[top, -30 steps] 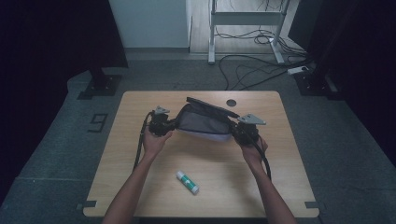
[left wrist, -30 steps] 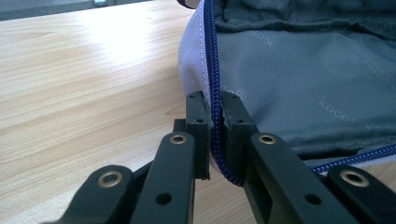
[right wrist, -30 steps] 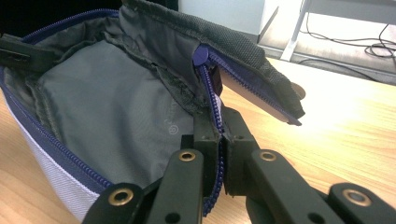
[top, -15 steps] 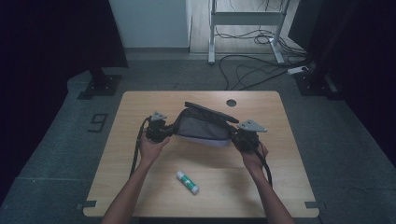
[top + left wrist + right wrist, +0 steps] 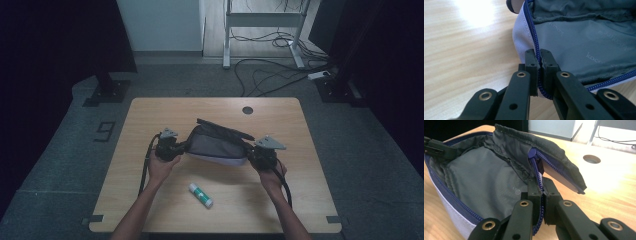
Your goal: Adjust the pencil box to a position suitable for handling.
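The pouch (image 5: 216, 145) lies mid-counter (image 5: 150, 115), long axis running left to right between the hands. The left gripper (image 5: 538, 58) has its fingers (image 5: 531, 62) clamped on the zipper edge at one end; the right gripper (image 5: 539, 188) pinches the zipper at the other, mouth held open. The glue stick (image 5: 200, 194) lies nearer the person (right hand slightly closer), with bare counter around it.

A recording lab: a lone wooden tabletop (image 5: 150, 150) on grey carpet, ringed by black curtains (image 5: 60, 45), with loose cables (image 5: 270, 75) and a metal equipment stand (image 5: 262, 20) behind.
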Demonstrator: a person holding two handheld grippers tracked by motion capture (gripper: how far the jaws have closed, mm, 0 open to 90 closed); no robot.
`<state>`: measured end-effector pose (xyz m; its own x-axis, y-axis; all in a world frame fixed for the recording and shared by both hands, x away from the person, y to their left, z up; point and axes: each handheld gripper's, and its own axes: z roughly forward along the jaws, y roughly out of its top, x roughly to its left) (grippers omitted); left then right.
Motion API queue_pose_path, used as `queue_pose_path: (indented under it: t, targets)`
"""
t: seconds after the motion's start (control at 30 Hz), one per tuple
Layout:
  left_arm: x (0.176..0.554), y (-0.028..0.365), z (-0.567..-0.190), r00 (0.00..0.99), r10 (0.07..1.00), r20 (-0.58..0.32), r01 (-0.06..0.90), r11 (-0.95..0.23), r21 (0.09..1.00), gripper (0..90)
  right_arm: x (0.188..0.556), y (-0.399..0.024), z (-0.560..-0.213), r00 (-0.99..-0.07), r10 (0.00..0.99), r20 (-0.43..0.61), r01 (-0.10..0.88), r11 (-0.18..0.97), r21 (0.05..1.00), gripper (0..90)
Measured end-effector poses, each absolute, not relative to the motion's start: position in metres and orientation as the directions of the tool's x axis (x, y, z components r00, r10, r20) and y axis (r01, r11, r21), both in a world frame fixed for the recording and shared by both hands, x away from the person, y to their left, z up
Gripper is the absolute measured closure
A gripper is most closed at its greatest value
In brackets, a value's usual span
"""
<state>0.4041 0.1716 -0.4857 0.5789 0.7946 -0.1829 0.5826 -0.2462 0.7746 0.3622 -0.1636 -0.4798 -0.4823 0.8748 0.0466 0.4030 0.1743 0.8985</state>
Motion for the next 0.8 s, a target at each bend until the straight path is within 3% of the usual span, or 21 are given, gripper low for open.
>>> queue_pose_path:
  t: [0.8]
  targets:
    - [0.402,0.164,-0.530,0.566,0.788,-0.243,0.676,-0.275,0.684,81.4,0.369,-0.167,-0.527,-0.464,0.882,0.078,0.542,0.213,0.813,82.0]
